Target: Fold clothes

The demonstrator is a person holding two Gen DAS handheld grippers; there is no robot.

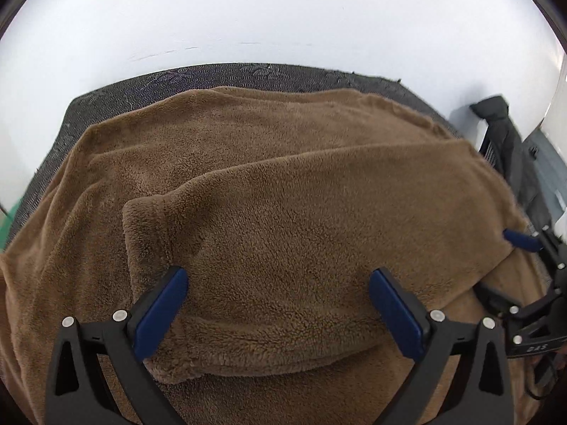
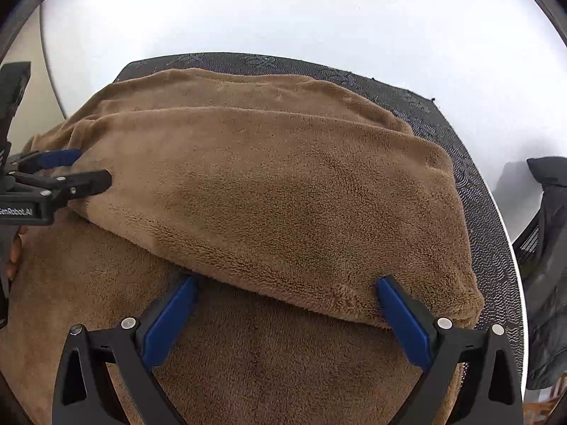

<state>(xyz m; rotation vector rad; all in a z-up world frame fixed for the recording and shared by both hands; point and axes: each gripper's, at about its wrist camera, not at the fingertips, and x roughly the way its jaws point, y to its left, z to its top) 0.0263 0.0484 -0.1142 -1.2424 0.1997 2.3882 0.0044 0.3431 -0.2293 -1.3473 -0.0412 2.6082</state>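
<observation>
Already one fold laid: brown fleece garment (image 1: 283,194) doubled over, covering dark mat (image 1: 248,74) on the white tabletop (image 1: 283,10). Left gripper (image 1: 278,283) and right gripper (image 2: 287,292) released, empty. Further folds likely remain.

We are holding our left gripper (image 1: 278,283) tilted steeply downward, its two blue-padded fingers (image 1: 163,310) standing spread wide apart with nothing pinched between them. We are holding our right gripper (image 2: 287,292) at the same steep downward tilt, its blue pads (image 2: 404,322) likewise standing wide apart and clamping nothing. In the right wrist view our left gripper is reaching in from the left edge, seen side-on. A bit of our hand (image 2: 14,251) is showing just beneath it, gripping the handle.
</observation>
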